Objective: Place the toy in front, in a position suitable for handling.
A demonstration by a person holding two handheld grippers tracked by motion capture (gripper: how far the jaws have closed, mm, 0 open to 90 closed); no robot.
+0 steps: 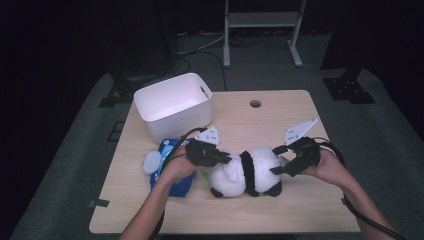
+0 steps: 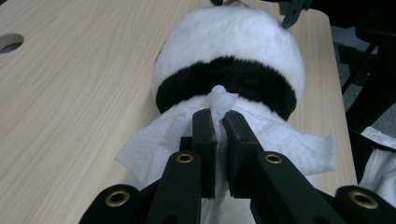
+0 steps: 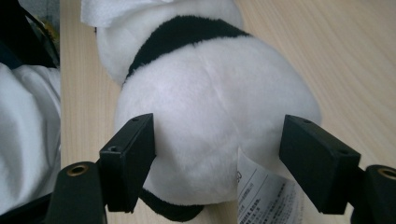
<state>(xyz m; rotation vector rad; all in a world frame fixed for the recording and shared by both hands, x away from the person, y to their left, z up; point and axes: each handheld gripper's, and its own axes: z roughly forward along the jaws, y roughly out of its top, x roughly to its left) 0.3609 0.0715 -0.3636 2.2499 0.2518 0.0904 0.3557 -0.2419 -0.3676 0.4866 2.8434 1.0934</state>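
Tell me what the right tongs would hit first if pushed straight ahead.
Most likely the plush panda's white rear: the right tongs stand open on either side of it, pointing straight at it. Whether the pads already touch the fur is unclear.

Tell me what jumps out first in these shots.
A black-and-white plush panda lies at the table's near middle. The left gripper is shut on a white tissue draped over the panda's head end, while the right gripper straddles its rump, jaws wide. A white bin stands behind at the left.
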